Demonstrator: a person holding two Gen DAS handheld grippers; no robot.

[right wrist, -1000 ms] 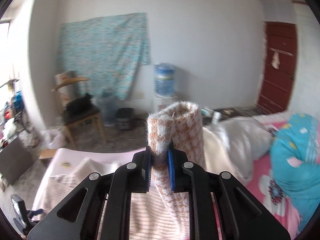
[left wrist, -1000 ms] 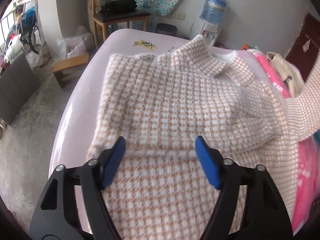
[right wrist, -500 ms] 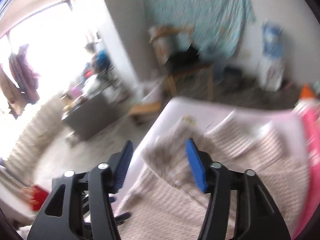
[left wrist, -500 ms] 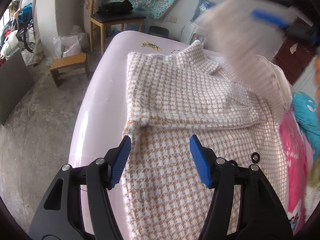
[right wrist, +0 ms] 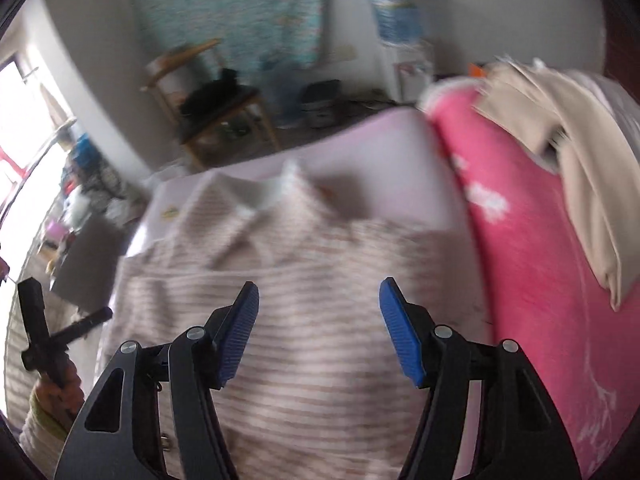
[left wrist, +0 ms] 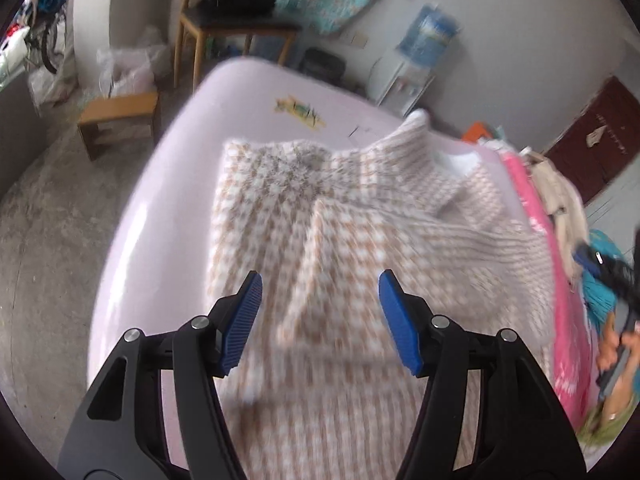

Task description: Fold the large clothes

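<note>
A beige-and-white houndstooth coat [left wrist: 340,248] lies spread on a pale pink table [left wrist: 168,184], collar at the far end, with both sleeves folded across its body. My left gripper [left wrist: 320,304] hovers open above the lower part of the coat with nothing between its blue pads. In the right wrist view the same coat [right wrist: 304,280] fills the middle, blurred. My right gripper [right wrist: 318,320] hangs over it, its jaws opening and empty. The right gripper also shows at the right edge of the left wrist view [left wrist: 600,264], held by a hand.
A bright pink blanket [right wrist: 532,264] with a cream garment [right wrist: 568,128] on it lies right of the table. A wooden chair [left wrist: 232,20], a low stool [left wrist: 120,116], a bin and a water dispenser [left wrist: 420,44] stand beyond the far edge. Bare concrete floor lies to the left.
My right gripper let go of the sleeve it held high, dropped down over the coat and opened. The sleeve now lies folded across the body. My left gripper shifted sideways over the coat.
</note>
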